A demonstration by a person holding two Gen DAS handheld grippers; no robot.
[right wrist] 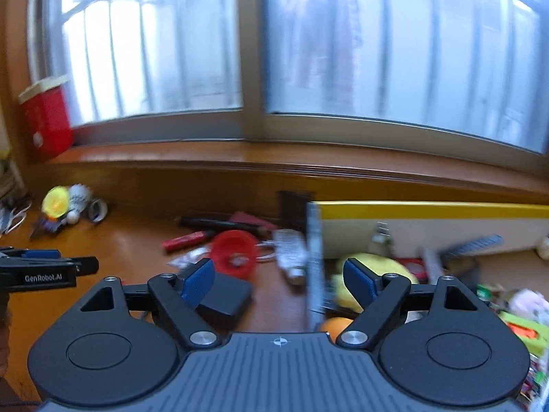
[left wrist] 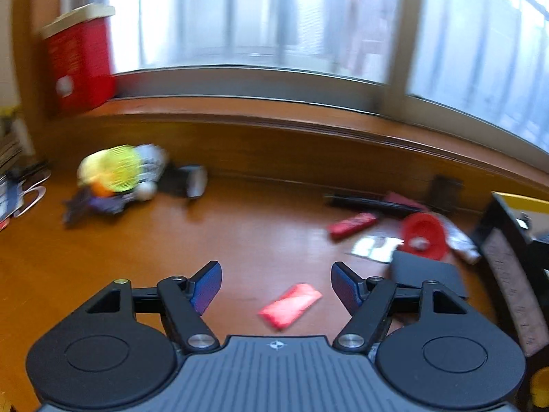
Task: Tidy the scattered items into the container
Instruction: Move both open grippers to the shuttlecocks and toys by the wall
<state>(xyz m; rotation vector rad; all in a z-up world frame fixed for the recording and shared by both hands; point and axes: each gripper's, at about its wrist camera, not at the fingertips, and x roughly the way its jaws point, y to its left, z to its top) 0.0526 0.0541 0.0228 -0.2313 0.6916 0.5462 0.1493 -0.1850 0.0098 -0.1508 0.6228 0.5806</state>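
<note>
Red packet (left wrist: 290,305) flat on the tabletop (left wrist: 240,233), just ahead of the left gripper (left wrist: 276,286), jaws spread and empty.
Looks light, soft, crinkly, probably slippery; best pinched across its narrow width. Right gripper (right wrist: 278,283) jaws spread too, over the box (right wrist: 429,207) edge.

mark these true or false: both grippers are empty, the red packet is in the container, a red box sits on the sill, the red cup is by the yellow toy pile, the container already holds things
Left gripper and right gripper are empty: true.
Red packet is in the container: false, it lies on the table.
Red box on the sill: true.
Red cup by the yellow toy pile: false, they lie far apart.
Container holds things: true.
</note>
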